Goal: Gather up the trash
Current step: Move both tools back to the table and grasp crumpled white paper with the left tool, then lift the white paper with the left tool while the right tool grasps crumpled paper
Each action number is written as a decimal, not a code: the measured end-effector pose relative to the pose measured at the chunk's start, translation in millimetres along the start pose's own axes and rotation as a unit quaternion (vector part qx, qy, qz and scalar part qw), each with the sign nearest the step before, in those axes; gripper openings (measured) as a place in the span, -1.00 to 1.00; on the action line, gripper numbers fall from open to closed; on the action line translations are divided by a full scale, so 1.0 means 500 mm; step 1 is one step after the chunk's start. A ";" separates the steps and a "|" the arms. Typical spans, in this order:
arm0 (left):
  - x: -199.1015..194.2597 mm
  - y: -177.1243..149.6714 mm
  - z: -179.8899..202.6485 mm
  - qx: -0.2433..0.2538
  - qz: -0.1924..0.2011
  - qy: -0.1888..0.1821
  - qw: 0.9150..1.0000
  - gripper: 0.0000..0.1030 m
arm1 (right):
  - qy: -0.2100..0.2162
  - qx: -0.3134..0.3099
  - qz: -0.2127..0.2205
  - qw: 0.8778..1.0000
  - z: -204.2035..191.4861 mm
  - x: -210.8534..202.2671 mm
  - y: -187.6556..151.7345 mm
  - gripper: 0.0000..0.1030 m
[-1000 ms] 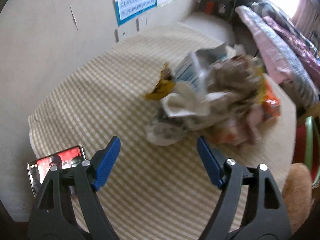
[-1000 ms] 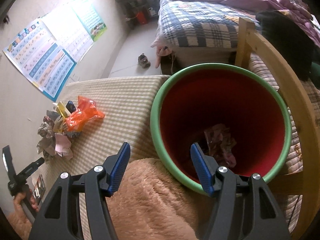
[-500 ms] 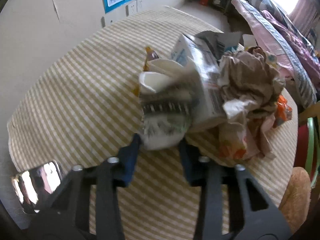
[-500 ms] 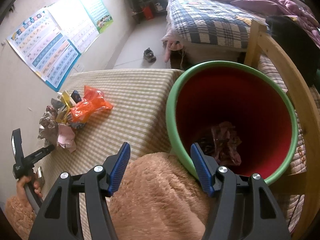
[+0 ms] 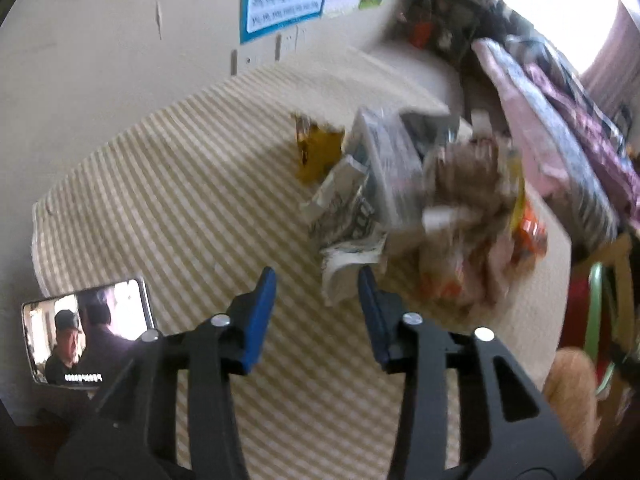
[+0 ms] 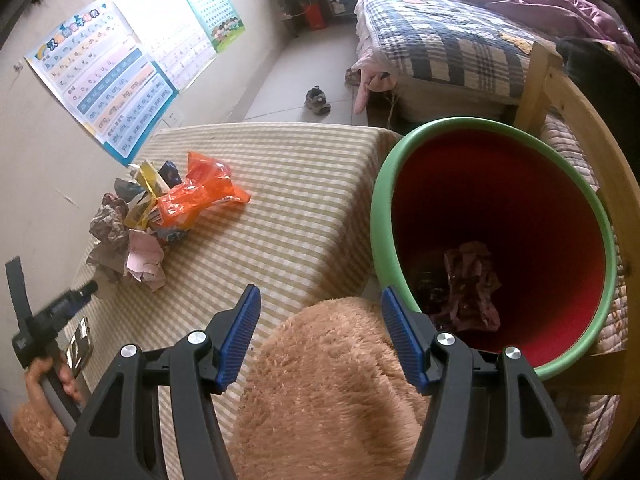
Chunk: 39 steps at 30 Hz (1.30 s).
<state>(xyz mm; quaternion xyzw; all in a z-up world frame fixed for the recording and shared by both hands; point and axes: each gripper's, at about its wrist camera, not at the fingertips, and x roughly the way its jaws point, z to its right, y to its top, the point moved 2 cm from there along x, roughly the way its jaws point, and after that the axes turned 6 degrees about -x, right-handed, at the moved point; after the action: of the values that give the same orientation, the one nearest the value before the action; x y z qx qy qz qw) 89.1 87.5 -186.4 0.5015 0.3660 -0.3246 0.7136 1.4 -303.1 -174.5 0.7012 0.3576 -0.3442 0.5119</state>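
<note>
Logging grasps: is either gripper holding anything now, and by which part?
Nothing is held. The left gripper has just been opening; a crumpled wrapper edge lies between its fingers, unpinched. The right gripper is empty.

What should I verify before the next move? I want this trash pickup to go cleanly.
1. Left gripper gripping trash: not ok. Its jaws have just been opening; the printed wrapper lies against one pad, not pinched.
2. Right gripper free: ok, open and empty.
3. Bin ready: ok, mouth unobstructed, beside the table, some trash inside.
4. Phone apart from the trash pile: ok.
5. Table cleared: not ok, the pile lies on it.
6. Wrapper separate from the pile: cannot tell, the left wrist view is blurred.
</note>
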 end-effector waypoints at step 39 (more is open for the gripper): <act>-0.062 -0.169 0.116 0.114 -0.073 -0.053 0.989 -0.08 | 0.102 -0.077 0.024 0.991 -0.247 0.058 0.125 0.19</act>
<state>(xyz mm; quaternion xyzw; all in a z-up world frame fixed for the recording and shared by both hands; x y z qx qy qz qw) 14.1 11.0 -187.3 0.5339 0.3241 -0.4415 0.6442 83.7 -193.4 -140.5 0.6999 0.4163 -0.2295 0.5332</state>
